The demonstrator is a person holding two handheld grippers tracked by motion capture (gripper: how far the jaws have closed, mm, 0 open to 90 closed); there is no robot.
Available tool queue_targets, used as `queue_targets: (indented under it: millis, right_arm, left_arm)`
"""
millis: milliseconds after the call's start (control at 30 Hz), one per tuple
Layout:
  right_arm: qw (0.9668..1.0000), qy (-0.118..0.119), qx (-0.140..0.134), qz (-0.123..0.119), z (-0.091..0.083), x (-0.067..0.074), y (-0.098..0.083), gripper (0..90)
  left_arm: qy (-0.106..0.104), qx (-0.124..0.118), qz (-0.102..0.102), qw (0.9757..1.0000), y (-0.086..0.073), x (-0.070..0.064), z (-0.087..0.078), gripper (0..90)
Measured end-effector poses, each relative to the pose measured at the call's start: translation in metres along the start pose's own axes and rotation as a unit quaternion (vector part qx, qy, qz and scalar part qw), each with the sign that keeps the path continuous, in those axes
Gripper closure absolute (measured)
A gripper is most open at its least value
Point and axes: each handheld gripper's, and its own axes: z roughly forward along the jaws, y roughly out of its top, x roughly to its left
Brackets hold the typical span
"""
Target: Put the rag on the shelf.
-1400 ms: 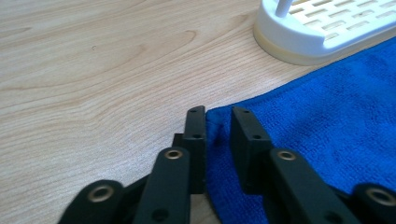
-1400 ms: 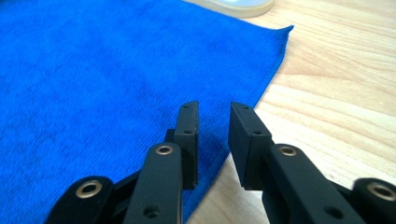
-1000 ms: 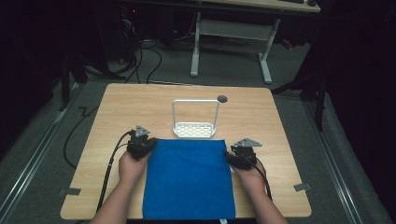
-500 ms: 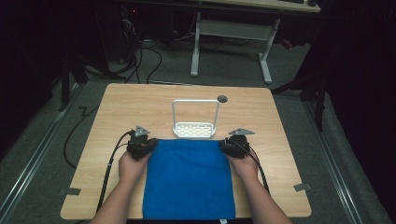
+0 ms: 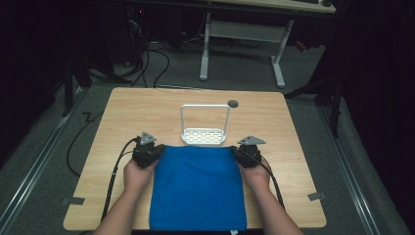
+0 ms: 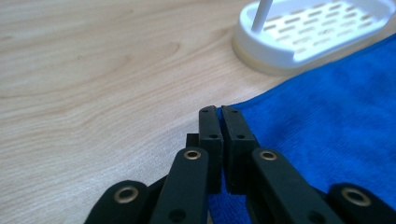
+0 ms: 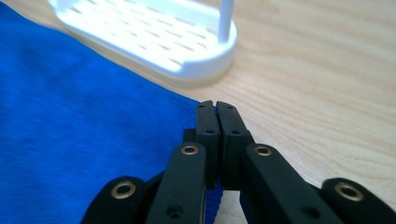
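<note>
Right hand-held gripper (image 5: 237, 152) has just closed on blue cloth (image 5: 198, 188) corner

Blue cloth (image 5: 198, 188), white slotted rack (image 5: 204, 135), wood-grain table (image 5: 147, 110)

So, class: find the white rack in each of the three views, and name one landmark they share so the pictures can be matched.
High view: the white rack stands mid-table, at the far edge of the blue cloth.
Left gripper view: top right, beyond the cloth's corner.
Right gripper view: top, left of centre, past the cloth's edge.
Shared landmark: the blue cloth, its far edge lying against the rack's base.
</note>
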Motion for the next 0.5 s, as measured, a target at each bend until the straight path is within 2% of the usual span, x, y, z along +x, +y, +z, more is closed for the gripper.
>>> queue_targets:
  millis: [133,233,400,500]
  right_arm:
    - [0.9991,0.009,-0.041,0.005,-0.016,0.003,-0.002,89.1]
    - [0.9980,0.013,-0.062,0.002,-0.024,0.005,-0.004,89.1]
    - [0.9953,0.029,-0.091,0.012,-0.037,0.005,-0.003,89.1]
    - [0.9937,0.027,-0.108,0.011,-0.047,0.005,-0.003,89.1]
  left_arm:
    - [0.001,-0.034,0.004,0.9994,0.005,-0.005,-0.015,87.6]
    - [0.008,-0.047,0.011,0.9988,0.007,-0.010,-0.022,87.5]
    - [0.009,-0.066,0.009,0.9977,0.006,-0.017,-0.030,87.5]
    - [0.009,-0.079,0.006,0.9969,0.006,-0.019,-0.036,87.5]
